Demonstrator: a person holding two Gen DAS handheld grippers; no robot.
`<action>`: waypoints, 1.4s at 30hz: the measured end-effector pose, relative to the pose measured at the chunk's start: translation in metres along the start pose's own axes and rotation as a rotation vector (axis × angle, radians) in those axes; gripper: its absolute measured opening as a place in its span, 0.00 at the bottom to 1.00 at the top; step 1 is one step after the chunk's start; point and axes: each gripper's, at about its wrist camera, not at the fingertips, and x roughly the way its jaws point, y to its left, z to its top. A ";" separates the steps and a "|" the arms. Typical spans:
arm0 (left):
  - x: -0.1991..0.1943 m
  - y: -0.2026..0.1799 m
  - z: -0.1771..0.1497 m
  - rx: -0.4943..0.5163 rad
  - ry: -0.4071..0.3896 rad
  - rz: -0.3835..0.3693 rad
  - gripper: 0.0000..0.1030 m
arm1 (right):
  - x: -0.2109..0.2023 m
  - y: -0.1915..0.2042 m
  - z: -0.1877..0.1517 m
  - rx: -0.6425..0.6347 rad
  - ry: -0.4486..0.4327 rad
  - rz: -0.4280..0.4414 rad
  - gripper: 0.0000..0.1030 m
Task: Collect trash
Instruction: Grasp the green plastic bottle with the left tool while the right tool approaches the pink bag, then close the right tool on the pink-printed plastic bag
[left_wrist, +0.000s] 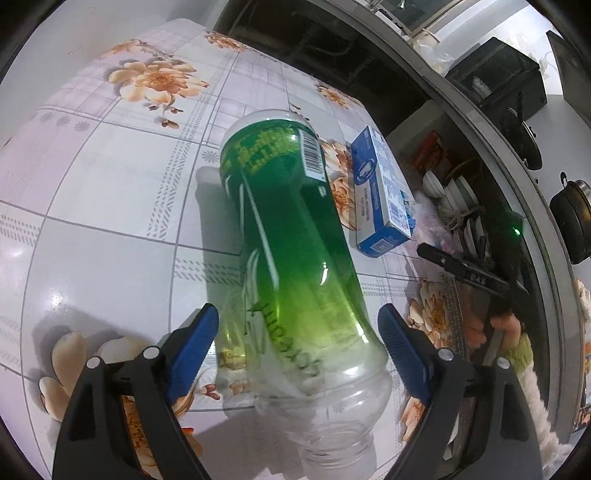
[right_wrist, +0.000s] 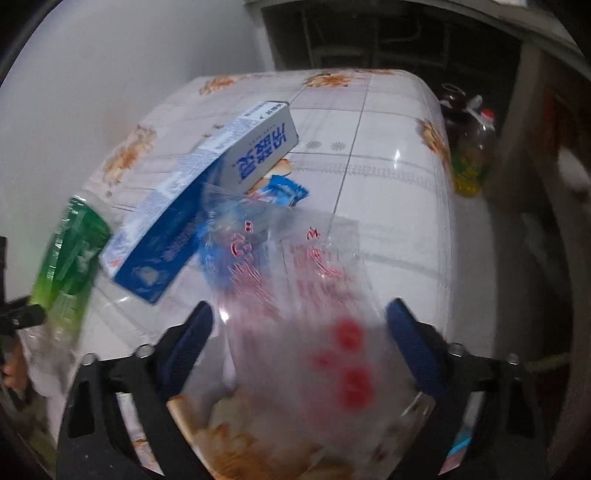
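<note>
A clear plastic bottle with a green label (left_wrist: 295, 236) lies neck-first toward the left wrist camera on the flowered table (left_wrist: 110, 192). My left gripper (left_wrist: 299, 325) is open around it, with a gap showing at the left pad. In the right wrist view the bottle (right_wrist: 70, 251) appears at the far left. A clear plastic bag with red print (right_wrist: 306, 295), blurred, lies between the wide jaws of my open right gripper (right_wrist: 299, 321). Just beyond the bag rest a blue and white carton (right_wrist: 192, 206) (left_wrist: 380, 192) and a small blue wrapper (right_wrist: 284, 192).
The table (right_wrist: 399, 177) stands against a white wall on the left. Past its right edge stand a red-capped oil bottle (right_wrist: 476, 147) and a dark jar (right_wrist: 452, 99). A shelf with bowls (left_wrist: 450, 192) and hanging pots (left_wrist: 572, 218) lies to the right.
</note>
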 end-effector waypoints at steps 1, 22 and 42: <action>0.001 0.000 0.000 0.000 0.001 0.002 0.83 | -0.005 0.004 -0.008 0.009 0.000 -0.034 0.71; 0.000 -0.010 -0.009 0.028 0.007 0.014 0.83 | -0.095 0.095 -0.120 0.171 -0.093 0.150 0.91; 0.003 -0.009 -0.007 0.012 0.005 0.011 0.83 | -0.040 0.133 -0.116 0.169 -0.001 -0.208 0.51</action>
